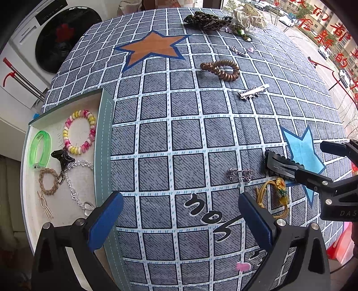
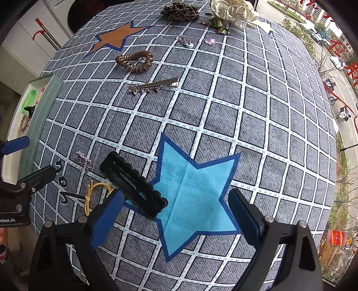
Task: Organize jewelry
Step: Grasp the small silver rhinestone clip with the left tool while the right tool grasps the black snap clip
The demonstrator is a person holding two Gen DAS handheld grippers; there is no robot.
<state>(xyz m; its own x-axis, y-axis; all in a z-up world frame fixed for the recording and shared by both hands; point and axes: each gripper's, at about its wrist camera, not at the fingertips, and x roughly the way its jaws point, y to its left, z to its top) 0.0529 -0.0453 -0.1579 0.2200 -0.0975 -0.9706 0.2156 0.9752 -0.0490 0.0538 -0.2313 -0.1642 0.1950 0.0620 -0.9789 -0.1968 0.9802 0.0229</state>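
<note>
Left wrist: coil ties (image 1: 220,69) 2 | star patches (image 1: 152,48) 2

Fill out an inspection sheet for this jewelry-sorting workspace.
Surface: grey checked cloth with star prints.
Job's things: tray holds bracelets and hair ties; black hair clip, silver clip, brown coil tie and yellow cord lie loose on the cloth.
Clutter: scrunchies at the far edge.
Grippers: left gripper open, empty; right gripper open, beside the black hair clip.
Cables: nothing seen.
Surroundings: washing machine, street-side window.
</note>
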